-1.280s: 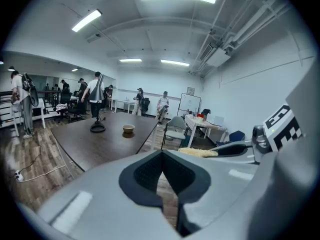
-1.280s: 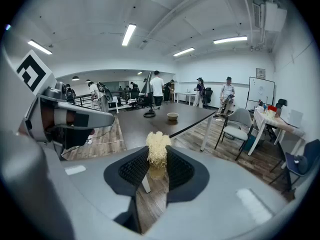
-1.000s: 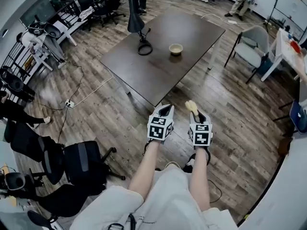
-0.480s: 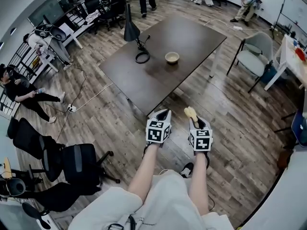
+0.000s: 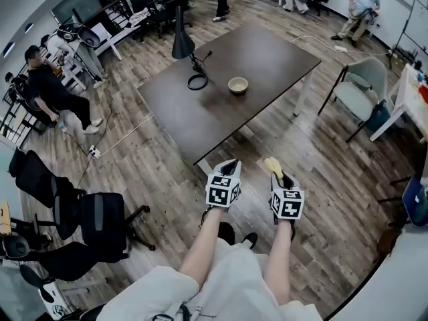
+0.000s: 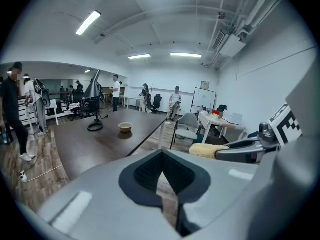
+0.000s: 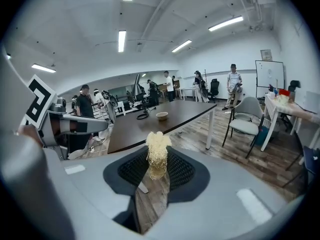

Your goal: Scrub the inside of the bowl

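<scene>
The right gripper (image 5: 277,174) pinches a pale yellow fibrous scrubbing pad (image 5: 271,164) by its lower end, and the tuft stands upright above the jaws in the right gripper view. At its 9 o'clock, just beside it, the left gripper (image 5: 231,155) holds its jaws drawn nearly together with nothing between them; only wood floor shows through the slit in the left gripper view.

Both hang over the plank floor, short of the near corner of the dark brown rectangular table (image 5: 267,49). The small tan round bowl (image 5: 238,84) sits upright at 12 o'clock, well apart from both grippers and roughly mid-table. A black coiled cable (image 5: 196,81) lies near the bowl at its 9 o'clock, below a black cone-shaded lamp (image 5: 180,42). A grey padded chair (image 5: 353,80) stands off the table at 2 o'clock.

Scrubbing has not started, I judge, and the risks lie ahead:
- The bowl looks light and nothing braces it. If I scrub with one gripper only, it may skid toward the coil or spin.
- The pad is held by little of its length, so hard pressure on the bowl wall could bend it or work it out of the jaws.
- A white cord (image 5: 124,134) on the floor at 10 o'clock could catch a foot if the approach drifts left.
</scene>
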`<state>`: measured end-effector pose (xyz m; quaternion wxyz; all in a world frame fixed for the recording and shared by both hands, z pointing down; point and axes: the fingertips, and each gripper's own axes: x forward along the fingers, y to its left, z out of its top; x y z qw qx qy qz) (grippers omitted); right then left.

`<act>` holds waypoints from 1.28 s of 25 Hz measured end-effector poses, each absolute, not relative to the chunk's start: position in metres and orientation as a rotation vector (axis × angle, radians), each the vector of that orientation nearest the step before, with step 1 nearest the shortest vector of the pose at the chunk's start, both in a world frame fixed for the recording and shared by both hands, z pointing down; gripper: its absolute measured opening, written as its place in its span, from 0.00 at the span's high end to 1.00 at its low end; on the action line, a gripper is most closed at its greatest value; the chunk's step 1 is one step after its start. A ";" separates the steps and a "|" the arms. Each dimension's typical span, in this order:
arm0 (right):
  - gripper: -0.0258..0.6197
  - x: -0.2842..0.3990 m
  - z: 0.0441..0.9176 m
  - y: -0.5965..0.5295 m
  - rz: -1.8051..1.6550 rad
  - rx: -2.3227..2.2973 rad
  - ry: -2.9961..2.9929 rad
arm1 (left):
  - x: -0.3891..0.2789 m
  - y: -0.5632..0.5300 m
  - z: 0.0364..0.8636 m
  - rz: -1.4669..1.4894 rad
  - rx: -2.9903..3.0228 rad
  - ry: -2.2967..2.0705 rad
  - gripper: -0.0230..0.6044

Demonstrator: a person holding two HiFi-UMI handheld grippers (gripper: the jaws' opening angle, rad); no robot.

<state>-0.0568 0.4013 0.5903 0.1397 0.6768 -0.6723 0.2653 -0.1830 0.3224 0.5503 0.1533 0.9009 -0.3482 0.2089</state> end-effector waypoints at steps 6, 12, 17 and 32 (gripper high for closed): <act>0.76 -0.050 0.593 0.388 0.757 1.916 -1.967 | -0.176 0.309 0.553 0.579 2.560 -1.027 0.96; 0.76 -0.032 0.602 0.355 0.746 1.878 -1.963 | -0.155 0.273 0.563 0.573 2.551 -1.021 0.96; 0.76 -0.015 0.602 0.295 0.696 1.783 -1.993 | -0.145 0.219 0.565 0.619 2.562 -1.033 0.96; 0.76 0.028 0.593 0.107 0.518 1.521 -2.088 | -0.121 0.028 0.573 0.769 2.568 -1.091 0.96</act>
